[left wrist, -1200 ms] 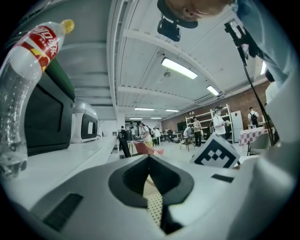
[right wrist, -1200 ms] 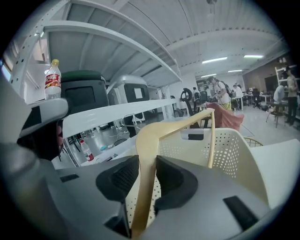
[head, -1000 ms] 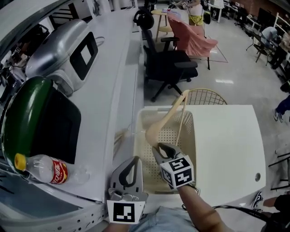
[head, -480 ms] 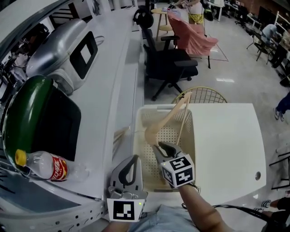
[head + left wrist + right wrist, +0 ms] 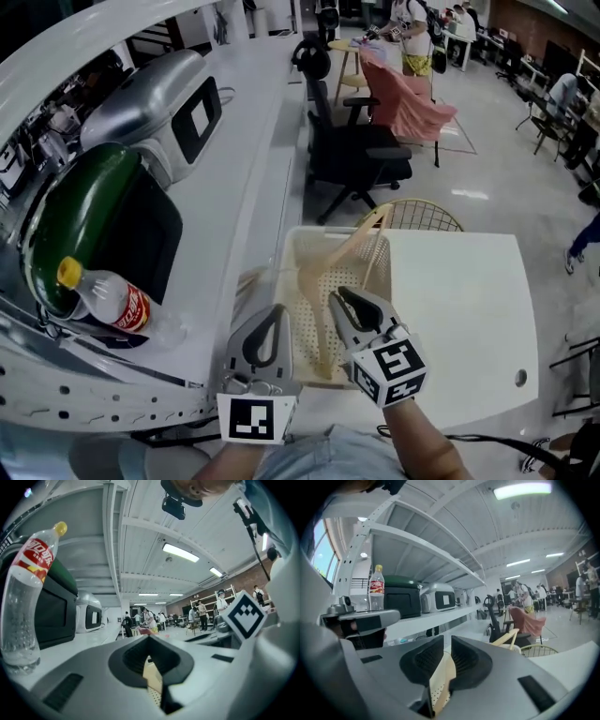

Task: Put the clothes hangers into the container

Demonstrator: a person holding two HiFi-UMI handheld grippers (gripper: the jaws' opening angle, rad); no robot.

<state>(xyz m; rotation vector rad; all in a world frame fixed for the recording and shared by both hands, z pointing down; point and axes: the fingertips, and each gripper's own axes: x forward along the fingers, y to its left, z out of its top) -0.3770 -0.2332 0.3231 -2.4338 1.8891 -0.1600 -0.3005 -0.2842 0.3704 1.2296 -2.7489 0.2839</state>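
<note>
Lifted clear of the basket, the right gripper (image 5: 343, 298) now sits higher and lower-centre in the head view than it did a second ago, when its tips hung just beside the hanger's neck. Its jaws have just been closing and now stand a narrow gap apart, with nothing pinched; only the basket's perforated wall shows through the gap.

On the white bench (image 5: 469, 300), right of centre, the cream perforated basket (image 5: 292, 274) serves as the container. A wooden clothes hanger (image 5: 339, 255) lies in it, one arm running down the basket floor, the other slanting up and over the far rim toward the upper right. That hanger looks delivered, though it leans out rather than lying flat. No further hanger is plainly visible outside the basket, so whether more remain cannot be told.

At the bottom of the frame, just left of the basket, the left gripper (image 5: 277, 311) has its jaws pressed together at the tips, holding nothing. Its place in the frame is little changed.

The whole view has shifted since the earlier frame. The plastic drink bottle (image 5: 108, 298) at left appears higher up, and more of the room beyond the black office chair (image 5: 361, 155) shows at top. The hanger itself rests much as it did.
</note>
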